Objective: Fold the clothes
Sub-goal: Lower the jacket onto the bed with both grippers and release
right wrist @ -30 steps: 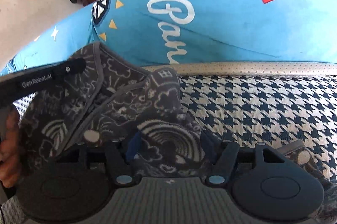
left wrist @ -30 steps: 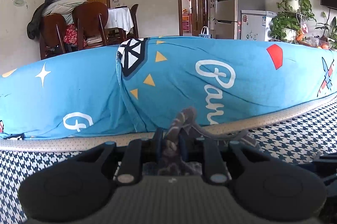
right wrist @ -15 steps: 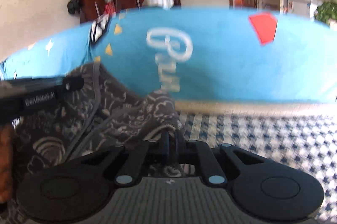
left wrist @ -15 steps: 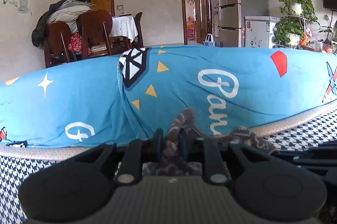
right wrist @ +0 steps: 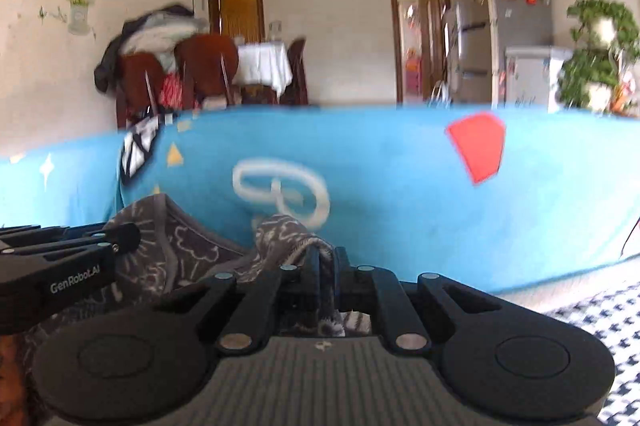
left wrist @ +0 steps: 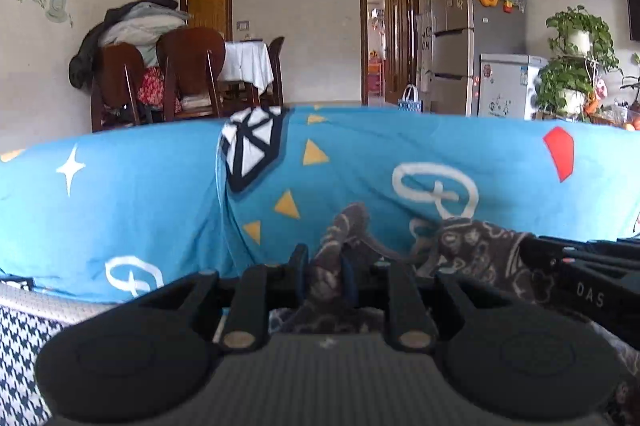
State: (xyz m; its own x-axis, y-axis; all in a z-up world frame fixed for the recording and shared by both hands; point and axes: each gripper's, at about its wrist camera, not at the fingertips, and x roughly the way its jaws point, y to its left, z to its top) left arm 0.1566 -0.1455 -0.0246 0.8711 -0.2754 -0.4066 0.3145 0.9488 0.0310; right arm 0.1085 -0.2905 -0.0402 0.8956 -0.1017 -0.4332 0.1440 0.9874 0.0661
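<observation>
A dark grey garment (left wrist: 476, 250) with a pale doodle print hangs between my two grippers. My left gripper (left wrist: 326, 264) is shut on one bunched edge of it, which sticks up between the fingers. In the right wrist view my right gripper (right wrist: 326, 262) is shut on another fold of the same garment (right wrist: 176, 250). The two grippers are close side by side: the right one's black body (left wrist: 580, 278) shows at the right edge of the left wrist view, the left one's body (right wrist: 60, 266) at the left edge of the right view. Most of the garment's lower part is hidden below the grippers.
A blue printed cover (left wrist: 400, 165) lies over a sofa back straight ahead. Houndstooth fabric (right wrist: 616, 310) covers the seat below. Behind the sofa stand wooden chairs (left wrist: 192, 69) piled with clothes, a fridge (left wrist: 464, 37) and potted plants (left wrist: 576, 57).
Both grippers have risen with the garment, so the room behind the sofa now fills the upper half. The right gripper closed on the cloth early on and has tilted up.
</observation>
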